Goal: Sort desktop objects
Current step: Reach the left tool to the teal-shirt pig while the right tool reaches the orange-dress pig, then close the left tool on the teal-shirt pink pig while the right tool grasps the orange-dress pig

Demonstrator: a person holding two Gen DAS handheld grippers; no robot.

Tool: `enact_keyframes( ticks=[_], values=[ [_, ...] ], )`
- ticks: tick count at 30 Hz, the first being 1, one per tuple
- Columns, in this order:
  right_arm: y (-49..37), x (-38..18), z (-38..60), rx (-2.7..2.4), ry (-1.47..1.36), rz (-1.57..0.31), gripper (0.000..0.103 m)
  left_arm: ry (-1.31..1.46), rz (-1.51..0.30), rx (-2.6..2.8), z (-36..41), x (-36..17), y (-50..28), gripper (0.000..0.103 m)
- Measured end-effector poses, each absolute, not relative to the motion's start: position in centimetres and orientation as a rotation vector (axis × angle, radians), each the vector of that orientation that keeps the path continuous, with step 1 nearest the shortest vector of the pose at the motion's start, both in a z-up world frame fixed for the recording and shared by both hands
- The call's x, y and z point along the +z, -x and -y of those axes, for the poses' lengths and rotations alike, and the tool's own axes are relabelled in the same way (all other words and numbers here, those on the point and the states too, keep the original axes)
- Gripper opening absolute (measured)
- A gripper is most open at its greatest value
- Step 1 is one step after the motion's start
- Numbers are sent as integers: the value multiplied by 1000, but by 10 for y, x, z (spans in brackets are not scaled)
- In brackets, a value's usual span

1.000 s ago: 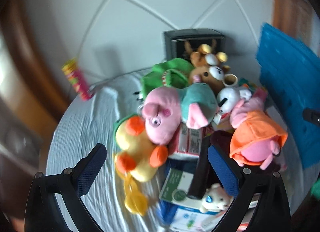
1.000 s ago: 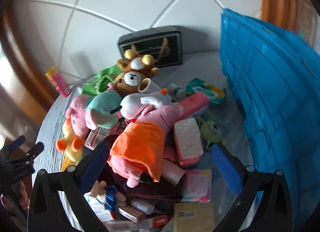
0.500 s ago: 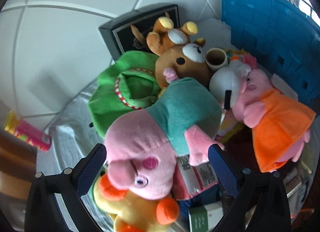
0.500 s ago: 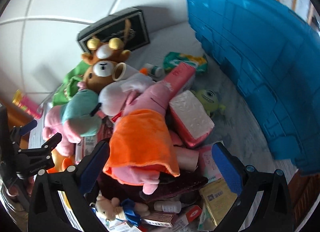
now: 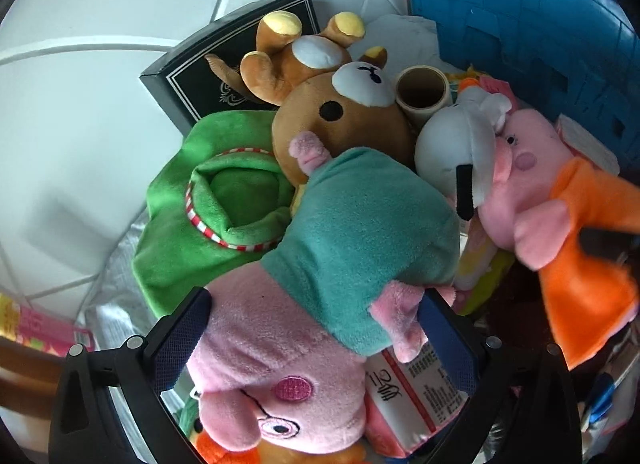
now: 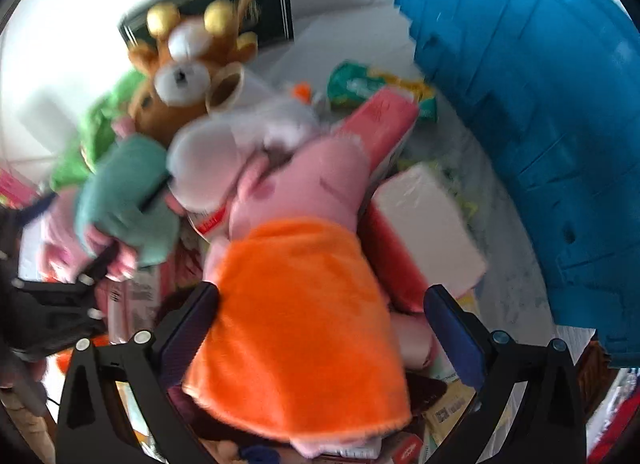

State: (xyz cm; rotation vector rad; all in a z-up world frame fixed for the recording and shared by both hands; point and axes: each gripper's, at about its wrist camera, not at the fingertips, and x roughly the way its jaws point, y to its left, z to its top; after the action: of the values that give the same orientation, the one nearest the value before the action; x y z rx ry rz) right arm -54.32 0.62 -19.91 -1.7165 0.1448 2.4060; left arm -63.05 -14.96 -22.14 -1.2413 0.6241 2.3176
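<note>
Both tools closer around fuzzy pigs (image 5: 360, 232).

Pink pig plush in a teal shirt (image 5: 352, 232) lies head-down at centre, snout toward six o'clock, draped over a red-and-white carton (image 5: 408, 384). At one o'clock, a brown bear plush (image 5: 344, 119) faces up. At three o'clock, a pink pig in an orange dress (image 6: 296, 304) sprawls across the heap, dress hem toward six.
</note>
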Motion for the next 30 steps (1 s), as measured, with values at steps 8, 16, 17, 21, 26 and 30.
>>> enact_keyframes(
  ticks=[8,16,17,21,26,30],
  values=[
    [522,-213,4,2463,1794,-170,92,1206,-517,2308,172,-218,620,88],
    [508,-204,8,2482,1768,-184,88,1232,-374,2299,198,-194,624,66],
    [507,-204,8,2481,1769,-186,88,1226,-395,2293,194,-194,625,80],
    [505,-201,5,2477,1781,-205,89,1153,-487,2220,179,-191,613,88],
    [504,-202,-1,2478,1793,-230,91,1124,-785,2209,154,-216,612,103],
    [510,-207,1,2478,1786,-214,99,1198,-742,2258,140,-238,635,103]
  ],
)
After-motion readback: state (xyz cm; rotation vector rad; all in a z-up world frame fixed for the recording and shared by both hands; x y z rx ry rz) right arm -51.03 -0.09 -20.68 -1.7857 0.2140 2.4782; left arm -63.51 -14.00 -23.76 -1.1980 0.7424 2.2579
